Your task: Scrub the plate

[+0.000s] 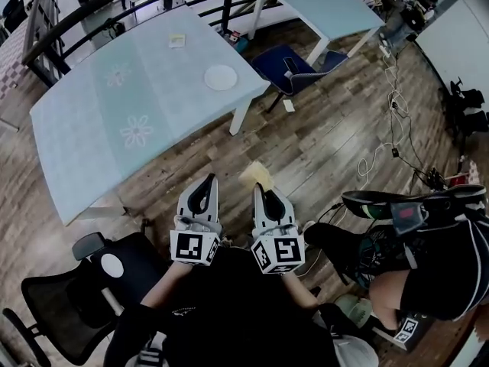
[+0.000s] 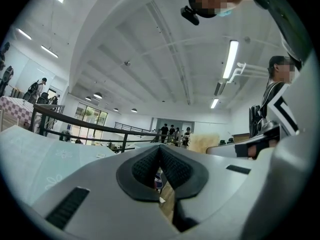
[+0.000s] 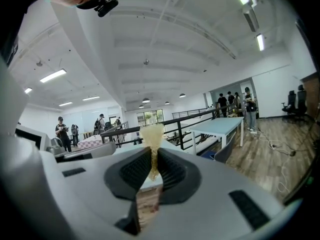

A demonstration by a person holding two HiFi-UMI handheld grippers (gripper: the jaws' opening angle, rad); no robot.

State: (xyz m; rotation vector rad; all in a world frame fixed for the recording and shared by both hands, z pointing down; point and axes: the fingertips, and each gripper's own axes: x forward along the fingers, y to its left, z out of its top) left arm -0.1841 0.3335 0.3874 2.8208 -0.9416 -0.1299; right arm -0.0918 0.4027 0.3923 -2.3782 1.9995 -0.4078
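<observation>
- Plate (image 1: pixel 220 77) is set on the pale table (image 1: pixel 92 128), close to its right edge, well apart from both grippers.
- Yellow sponge (image 1: pixel 257 175) is clamped between the right gripper's (image 1: pixel 262 189) jaws.
- Left gripper (image 1: pixel 205 186) is held with its jaws pressed together at the tips.

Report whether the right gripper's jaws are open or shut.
Shut on the yellow sponge: the right gripper clamps it from both sides, and the sponge's top sticks out above the jaws.
</observation>
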